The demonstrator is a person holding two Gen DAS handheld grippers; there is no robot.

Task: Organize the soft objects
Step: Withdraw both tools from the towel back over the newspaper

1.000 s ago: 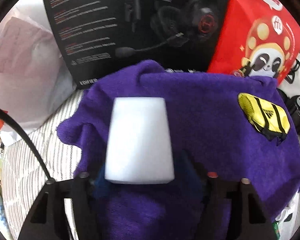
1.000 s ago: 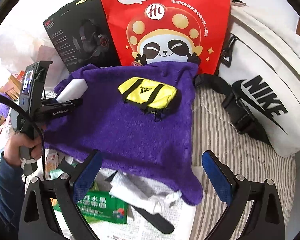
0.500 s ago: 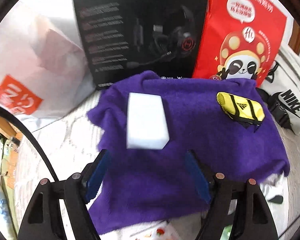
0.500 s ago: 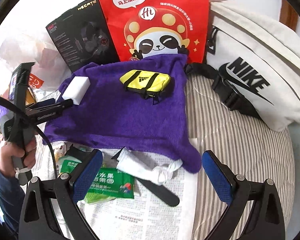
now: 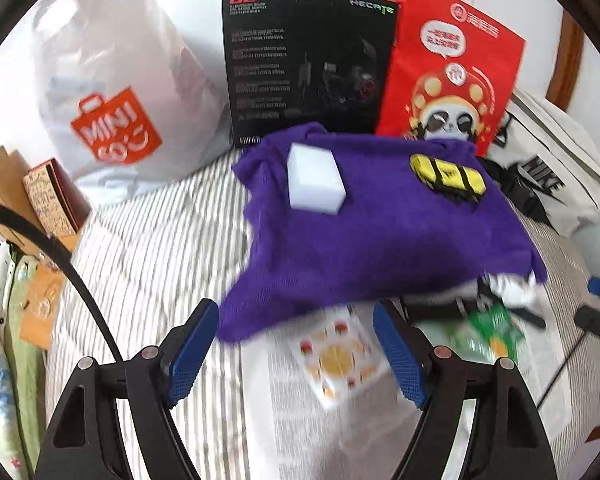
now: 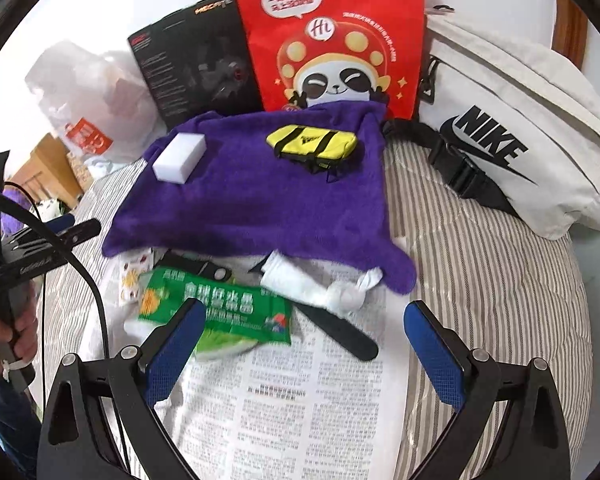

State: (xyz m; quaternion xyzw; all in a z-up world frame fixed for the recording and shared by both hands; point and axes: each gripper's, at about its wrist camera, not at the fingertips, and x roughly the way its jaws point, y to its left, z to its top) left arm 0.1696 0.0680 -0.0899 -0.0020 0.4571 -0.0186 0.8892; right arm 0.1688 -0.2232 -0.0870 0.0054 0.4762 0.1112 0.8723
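On the striped bed (image 6: 480, 280) a purple towel (image 6: 252, 200) lies spread; a white sponge (image 6: 179, 157) and a yellow pouch (image 6: 312, 144) rest on it, well apart; left gripper (image 5: 296, 352) and right gripper (image 6: 300, 344) hover with jaws spread wide, holding nothing.

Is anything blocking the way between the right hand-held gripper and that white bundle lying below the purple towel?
Nothing visible does. The right hand-held gripper is open above the newspaper, and the white bundle lies just ahead at the edge of the purple towel. A green packet and a black strip lie beside it, not across it.
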